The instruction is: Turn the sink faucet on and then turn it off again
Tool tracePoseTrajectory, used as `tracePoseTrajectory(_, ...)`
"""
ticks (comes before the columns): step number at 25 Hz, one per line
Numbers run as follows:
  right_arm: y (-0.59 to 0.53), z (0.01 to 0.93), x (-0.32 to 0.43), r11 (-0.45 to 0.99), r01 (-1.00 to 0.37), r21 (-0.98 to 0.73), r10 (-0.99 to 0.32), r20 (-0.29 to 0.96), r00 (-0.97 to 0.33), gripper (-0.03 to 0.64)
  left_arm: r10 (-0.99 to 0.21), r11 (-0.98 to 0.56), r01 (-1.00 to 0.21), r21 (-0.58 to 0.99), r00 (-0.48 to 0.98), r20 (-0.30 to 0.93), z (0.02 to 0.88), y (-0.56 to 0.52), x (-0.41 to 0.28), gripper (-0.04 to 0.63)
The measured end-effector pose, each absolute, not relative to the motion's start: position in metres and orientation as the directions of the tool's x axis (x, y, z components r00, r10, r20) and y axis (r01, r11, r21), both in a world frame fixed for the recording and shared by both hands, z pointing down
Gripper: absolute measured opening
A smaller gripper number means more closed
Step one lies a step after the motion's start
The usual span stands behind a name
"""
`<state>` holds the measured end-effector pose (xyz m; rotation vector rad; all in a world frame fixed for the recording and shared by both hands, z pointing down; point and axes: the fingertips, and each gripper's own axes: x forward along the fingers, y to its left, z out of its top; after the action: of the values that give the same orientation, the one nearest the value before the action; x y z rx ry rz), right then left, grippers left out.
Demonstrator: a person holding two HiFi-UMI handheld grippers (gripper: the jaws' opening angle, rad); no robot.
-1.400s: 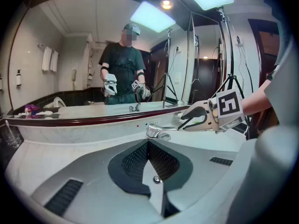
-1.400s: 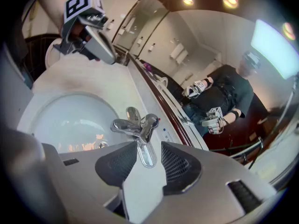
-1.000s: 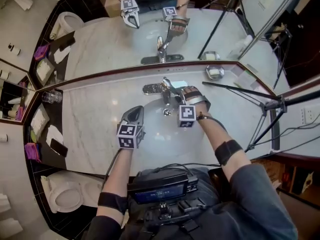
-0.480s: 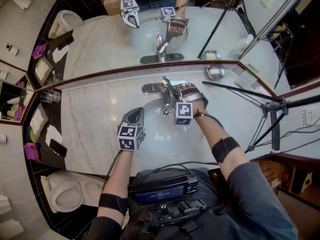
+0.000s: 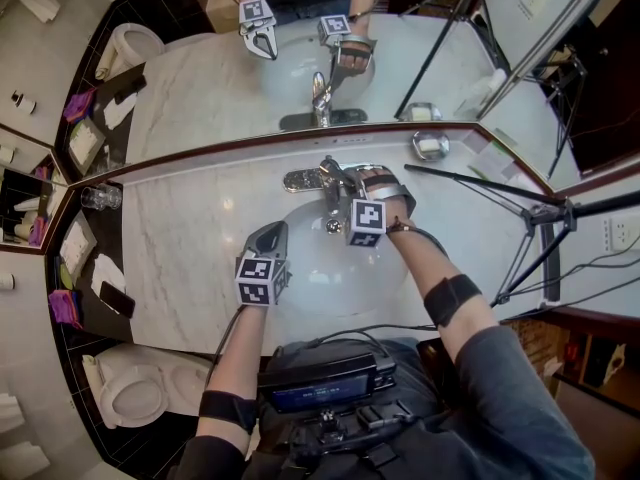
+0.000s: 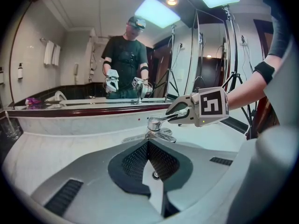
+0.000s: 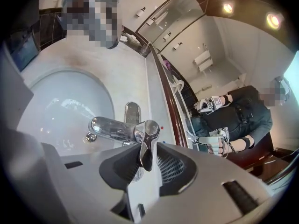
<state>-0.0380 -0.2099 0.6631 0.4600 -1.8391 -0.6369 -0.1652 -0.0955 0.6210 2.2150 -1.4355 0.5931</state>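
Note:
The chrome faucet (image 5: pixel 328 182) stands at the back of the white sink basin (image 5: pixel 310 263); I see no water running. My right gripper (image 5: pixel 352 181) reaches over the basin to the faucet handle (image 7: pixel 147 146). Its jaws are closing, with the lever pinched between both pads. The spout (image 7: pixel 111 129) points out over the bowl. From the left gripper view, the right gripper (image 6: pixel 179 114) sits on the lever's end. My left gripper (image 5: pixel 268 228) hovers shut over the basin's front left with nothing in it; its jaws (image 6: pixel 148 147) meet in a closed seam.
A mirror runs behind the marble counter (image 5: pixel 190 238). A glass (image 5: pixel 100 196) stands at the left end, a soap dish (image 5: pixel 430 145) at the right. A tripod (image 5: pixel 535 223) stands right of the counter. A phone (image 5: pixel 117 297) lies on the dark ledge, and a toilet (image 5: pixel 130 393) is below left.
The right gripper has edged a little left over the faucet and its jaws have narrowed onto the handle. The left gripper has stayed put.

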Motion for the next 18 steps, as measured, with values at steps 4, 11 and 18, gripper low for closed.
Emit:
tracePoseTrajectory(4,-0.214,0.658,-0.045,0.789,-0.017,0.615,-0.576,0.728,-0.371,0.116,-0.734,-0.367,-0.921,0.129,0.373,0.567,0.623,-0.096,-0.165,0.003)
tracePoseTrajectory(11,-0.224,0.65,-0.054,0.814,-0.051,0.578,-0.55,0.74,-0.387,0.117,-0.733,-0.367,-0.921,0.134,0.375,0.568,0.624,-0.095,-0.164,0.003)
tracePoseTrajectory(18,-0.229,0.649,-0.056,0.834,-0.082,0.546,-0.53,0.751,-0.393,0.117,-0.732,-0.359,-0.923,0.139,0.371,0.571,0.626,-0.094,-0.164,0.003)
